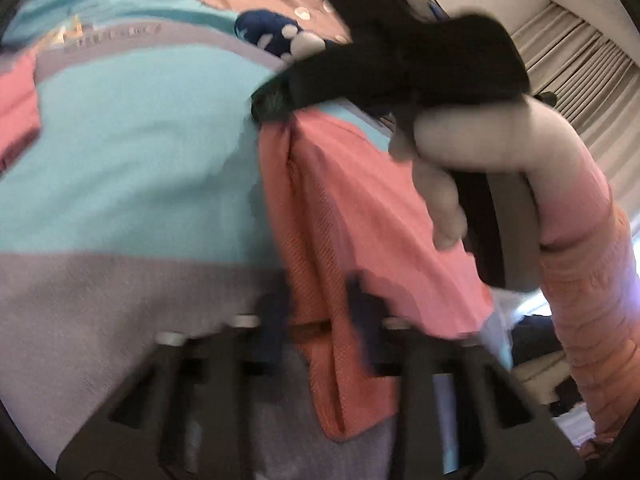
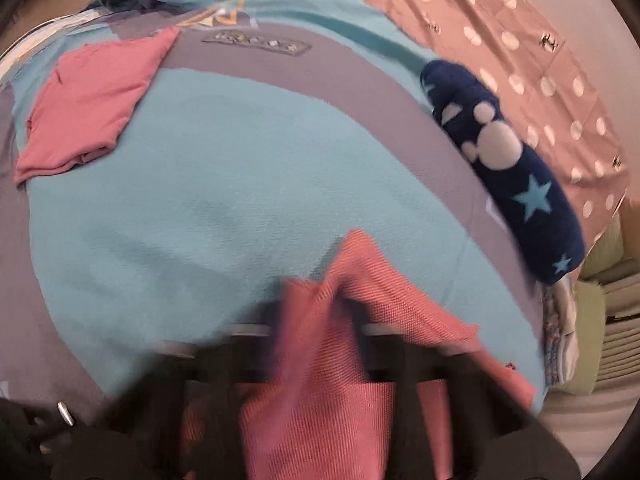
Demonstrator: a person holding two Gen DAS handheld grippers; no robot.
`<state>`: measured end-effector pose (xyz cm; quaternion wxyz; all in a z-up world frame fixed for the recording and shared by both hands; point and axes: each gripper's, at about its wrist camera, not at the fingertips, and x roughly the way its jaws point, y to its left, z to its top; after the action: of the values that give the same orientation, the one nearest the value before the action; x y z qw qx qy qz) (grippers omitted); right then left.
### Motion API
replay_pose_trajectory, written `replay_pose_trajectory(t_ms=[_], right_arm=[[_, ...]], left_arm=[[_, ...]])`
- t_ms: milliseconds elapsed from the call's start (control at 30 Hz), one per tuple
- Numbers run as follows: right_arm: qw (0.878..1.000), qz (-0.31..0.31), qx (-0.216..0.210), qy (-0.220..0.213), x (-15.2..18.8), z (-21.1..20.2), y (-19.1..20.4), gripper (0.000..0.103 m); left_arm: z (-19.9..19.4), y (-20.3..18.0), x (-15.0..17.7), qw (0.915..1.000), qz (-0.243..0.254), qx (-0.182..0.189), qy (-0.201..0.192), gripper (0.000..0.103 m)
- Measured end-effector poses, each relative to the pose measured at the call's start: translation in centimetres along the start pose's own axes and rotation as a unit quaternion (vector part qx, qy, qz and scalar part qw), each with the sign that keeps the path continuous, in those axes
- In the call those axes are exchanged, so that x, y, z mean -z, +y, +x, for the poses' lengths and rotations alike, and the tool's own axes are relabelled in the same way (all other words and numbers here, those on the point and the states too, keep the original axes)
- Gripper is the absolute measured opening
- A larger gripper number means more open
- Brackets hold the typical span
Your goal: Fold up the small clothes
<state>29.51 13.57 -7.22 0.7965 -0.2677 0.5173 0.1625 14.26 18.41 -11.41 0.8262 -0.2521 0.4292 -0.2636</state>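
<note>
Pink garment (image 1: 352,216): pinched at one edge between the closed left gripper (image 1: 320,320), at another by the right gripper (image 2: 320,312), clamped shut on the cloth. Beyond the jaws, teal-and-grey blanket (image 2: 224,184). Farther left, second pink garment (image 2: 96,96), folded. Farther right, navy star-printed fleece (image 2: 516,184), then polka-dot sheet (image 2: 500,52).

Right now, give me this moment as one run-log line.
left gripper: shut on pink cloth | right gripper: shut on pink cloth | surface: teal-and-grey blanket | folded pink garment: lying apart
</note>
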Motion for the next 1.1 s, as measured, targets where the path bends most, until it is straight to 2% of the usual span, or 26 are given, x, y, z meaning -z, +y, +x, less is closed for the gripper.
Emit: replay_pose_trajectory(t_ms=[67,100,167,300,367,400,433,500,567,667,733,800,933,1033,1100], right_arm=[[0.998,0.036,-0.038,-0.027,-0.3,-0.8,-1.4,0.005],[0.997,0.043,-0.053,-0.042,-0.3,-1.2,-2.0,0.000],[0.994,0.043,-0.085,-0.062,-0.3,-1.5,-2.5,0.000],[0.988,0.067,-0.123,-0.065,0.6,-2.3,-3.6,0.000],[0.990,0.058,-0.118,-0.060,1.4,-3.0,-3.7,0.007],[0.991,0.047,-0.107,-0.060,1.7,-3.2,-3.5,0.023],[0.992,0.038,-0.098,-0.064,2.0,-3.6,-3.1,0.033],[0.994,0.025,-0.088,-0.062,2.2,-3.9,-2.5,0.034],[0.994,0.013,-0.091,-0.056,2.8,-4.2,-1.9,0.034],[0.994,-0.014,-0.095,-0.054,4.2,-4.7,-0.9,0.037],[0.995,-0.030,-0.082,-0.052,5.0,-4.5,-0.3,0.045],[0.996,-0.035,-0.073,-0.043,5.3,-3.8,0.0,0.045],[0.997,-0.003,-0.075,-0.024,4.2,-2.2,-0.5,0.047],[0.996,0.008,-0.084,-0.012,3.0,-1.1,-0.1,0.062],[0.997,0.004,-0.074,-0.001,2.3,-0.1,0.6,0.062]], left_arm=[[-0.7,0.1,0.8,0.9999,-0.007,0.009,-0.008,0.013],[-0.9,0.1,1.1,0.9999,-0.009,0.011,-0.009,0.013],[-1.4,0.1,1.8,0.9998,-0.013,0.013,-0.010,0.012],[-2.1,0.2,2.6,0.9994,-0.025,0.020,-0.010,0.012],[-2.4,-0.1,3.2,0.9993,-0.027,0.026,-0.004,0.017],[-2.4,-0.4,3.5,0.9994,-0.024,0.026,0.000,0.021],[-2.4,-0.7,3.7,0.9995,-0.020,0.023,0.003,0.022],[-2.2,-1.2,3.8,0.9998,-0.013,0.015,0.002,0.028],[-2.3,-1.8,4.0,0.9999,-0.007,0.015,0.002,0.037],[-2.3,-1.8,4.1,0.9999,-0.001,0.011,0.002,0.038],[-2.4,-1.9,4.5,0.9999,0.000,0.015,0.006,0.037],[-2.8,-1.9,4.7,0.9998,-0.002,0.018,0.009,0.037],[-3.1,-1.3,4.7,0.9995,-0.014,0.024,0.016,0.038],[-2.3,-0.8,3.7,0.9991,-0.026,0.026,0.023,0.038],[-1.7,-0.5,3.1,0.9990,-0.027,0.030,0.020,0.036]])
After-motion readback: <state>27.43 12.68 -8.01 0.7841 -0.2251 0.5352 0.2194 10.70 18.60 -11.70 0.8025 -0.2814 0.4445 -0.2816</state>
